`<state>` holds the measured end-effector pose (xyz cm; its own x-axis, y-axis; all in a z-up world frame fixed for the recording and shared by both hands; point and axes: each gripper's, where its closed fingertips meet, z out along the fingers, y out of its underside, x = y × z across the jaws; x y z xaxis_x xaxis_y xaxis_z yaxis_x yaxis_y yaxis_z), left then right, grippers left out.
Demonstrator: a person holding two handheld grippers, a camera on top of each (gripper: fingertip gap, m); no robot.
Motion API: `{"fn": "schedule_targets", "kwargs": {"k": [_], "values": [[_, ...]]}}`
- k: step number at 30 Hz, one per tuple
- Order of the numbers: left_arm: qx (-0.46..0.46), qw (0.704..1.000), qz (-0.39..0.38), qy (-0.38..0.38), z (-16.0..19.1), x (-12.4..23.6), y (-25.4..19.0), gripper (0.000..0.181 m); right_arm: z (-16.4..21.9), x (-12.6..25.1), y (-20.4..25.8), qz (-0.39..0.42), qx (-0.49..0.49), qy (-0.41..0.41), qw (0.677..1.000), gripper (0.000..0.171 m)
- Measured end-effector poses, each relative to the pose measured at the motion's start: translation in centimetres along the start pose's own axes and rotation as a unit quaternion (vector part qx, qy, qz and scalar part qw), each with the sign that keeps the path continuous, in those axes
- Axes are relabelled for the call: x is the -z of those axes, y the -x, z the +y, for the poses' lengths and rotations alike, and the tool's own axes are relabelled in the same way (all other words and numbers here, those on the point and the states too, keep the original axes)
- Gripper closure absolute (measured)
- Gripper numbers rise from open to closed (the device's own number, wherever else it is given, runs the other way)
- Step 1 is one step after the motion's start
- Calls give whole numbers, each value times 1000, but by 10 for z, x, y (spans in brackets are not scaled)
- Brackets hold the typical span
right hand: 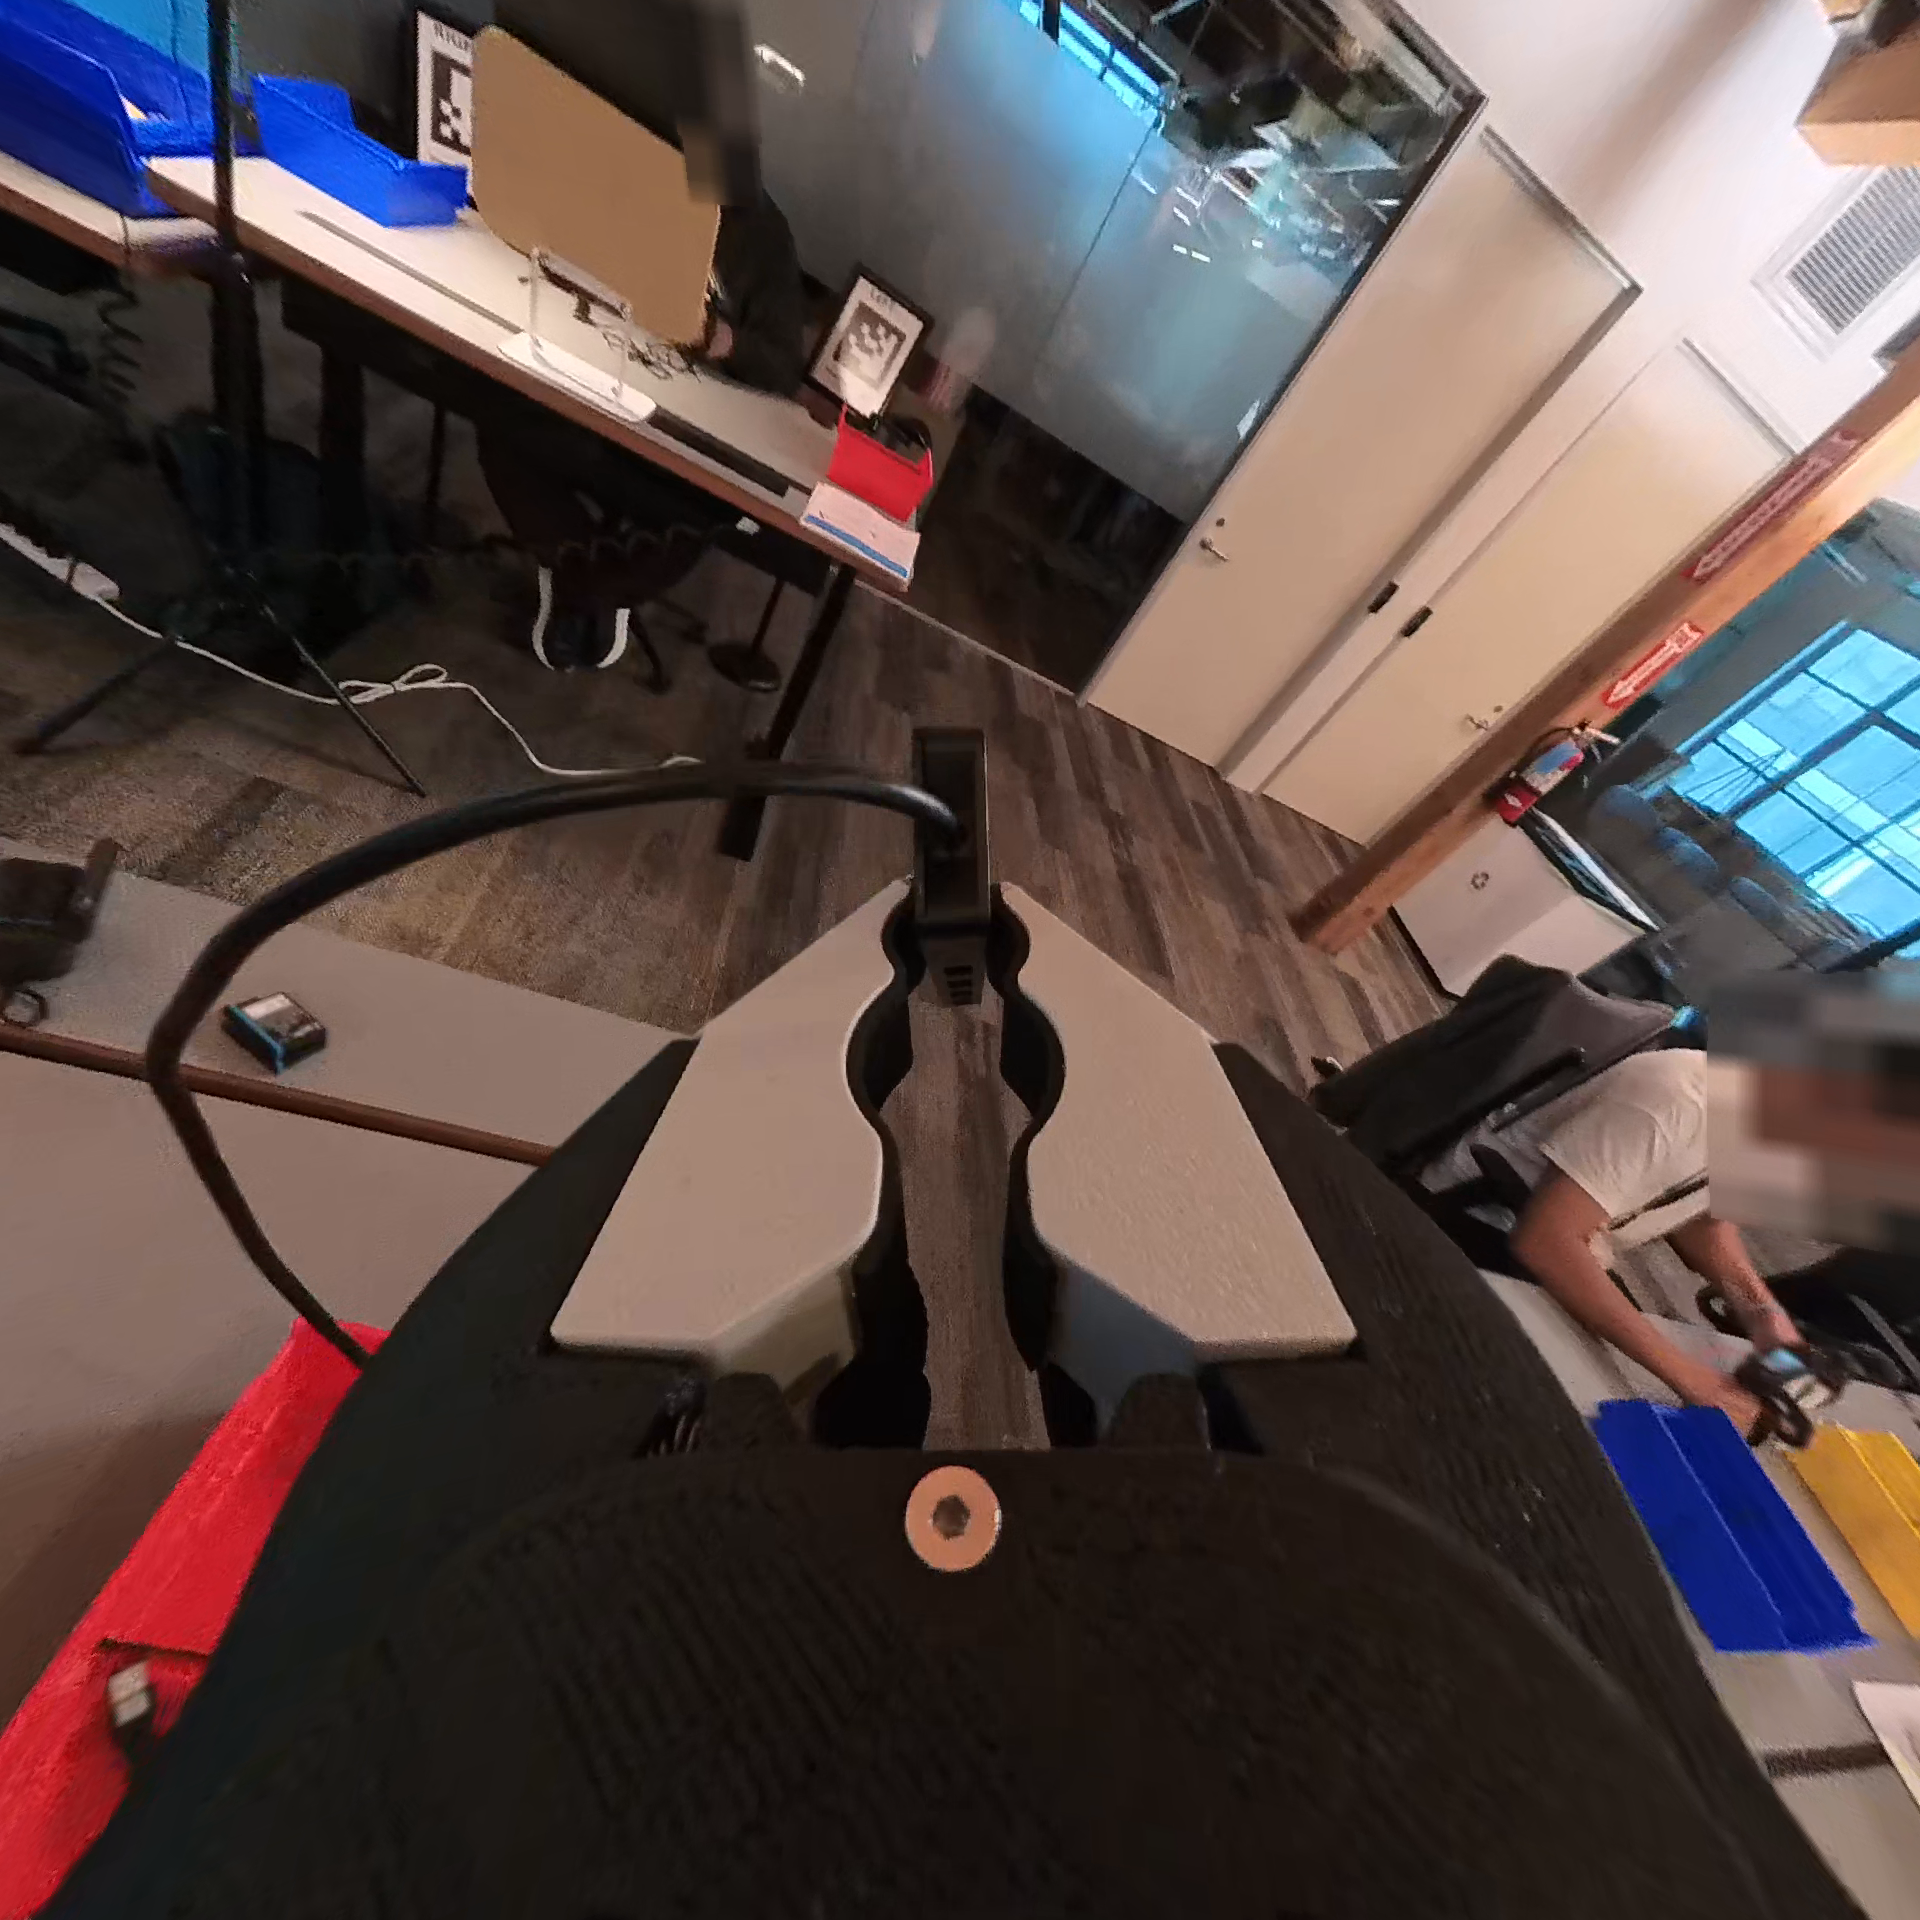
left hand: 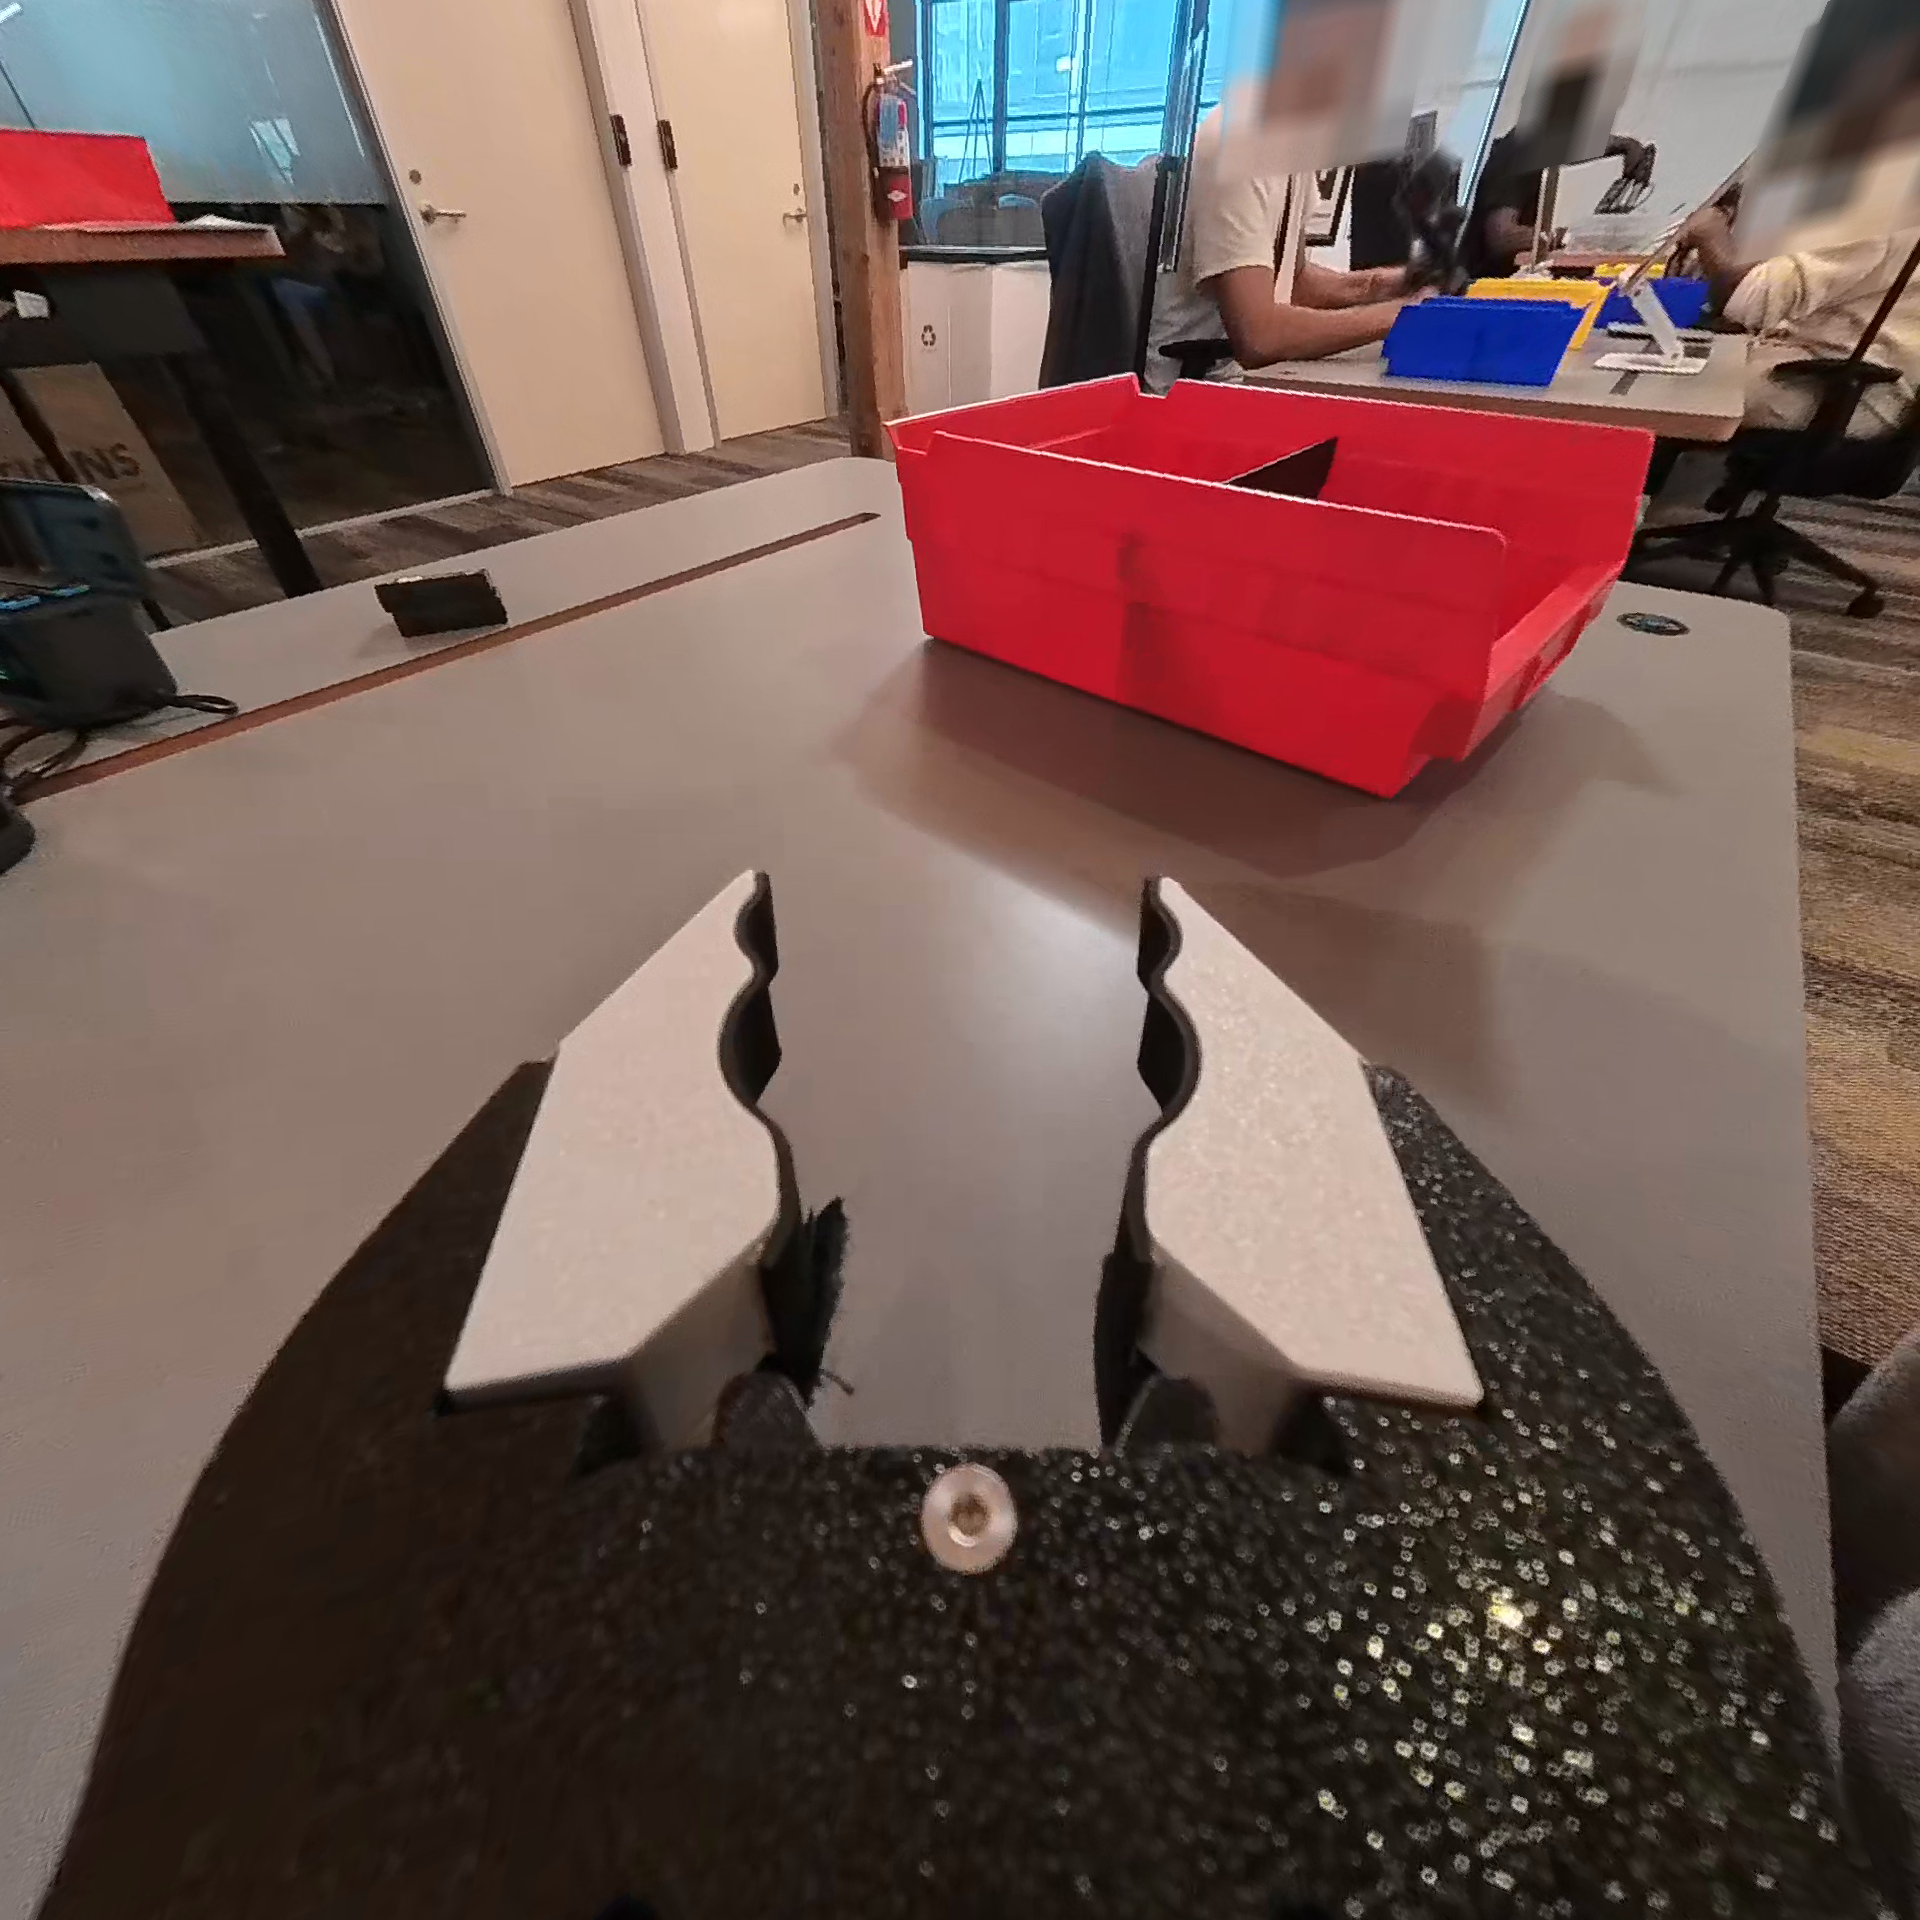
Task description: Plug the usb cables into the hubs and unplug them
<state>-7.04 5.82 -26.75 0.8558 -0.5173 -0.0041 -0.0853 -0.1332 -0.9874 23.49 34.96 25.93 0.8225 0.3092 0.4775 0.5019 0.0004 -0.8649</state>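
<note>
My left gripper (left hand: 956, 904) is open and empty, low over the grey table (left hand: 520, 883). A red bin (left hand: 1247, 592) with a black divider stands ahead and to the right of it. My right gripper (right hand: 951, 909) is shut on a black USB hub (right hand: 951, 831) and holds it up in the air, tilted. The hub's black cable (right hand: 312, 883) loops left and down toward the red bin (right hand: 156, 1507) at the lower left. A small USB plug (right hand: 133, 1696) lies in that bin.
A small black block (left hand: 442, 603) lies on the neighbouring table at the back left. A dark device with cables (left hand: 73, 644) sits at the left edge. A small black box (right hand: 275, 1029) lies on the grey table. People work at tables with blue and yellow bins (left hand: 1475, 338) behind. Some 70 centimeters of space lies between my two pairs of fingers. From my left tips it is roughly 25 centimeters to the small USB plug (right hand: 133, 1696); from my right, 60 centimeters.
</note>
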Motion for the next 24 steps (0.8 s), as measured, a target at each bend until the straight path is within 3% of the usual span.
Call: {"fn": "schedule_targets", "kwargs": {"k": [9,15,20,24], "values": [[-3,1000,8,5,2,-1,-4,113,70,-26,12,-22,-29,2,999,163],[-6,1000,10,8,3,-1,-5,113,131,-35,68,-75,6,9,997,163],[-8,1000,11,9,4,-1,-6,114,214,-47,131,-108,96,83,986,163],[-11,1000,12,12,5,-1,-6,115,295,-54,192,-187,170,186,950,162]]}}
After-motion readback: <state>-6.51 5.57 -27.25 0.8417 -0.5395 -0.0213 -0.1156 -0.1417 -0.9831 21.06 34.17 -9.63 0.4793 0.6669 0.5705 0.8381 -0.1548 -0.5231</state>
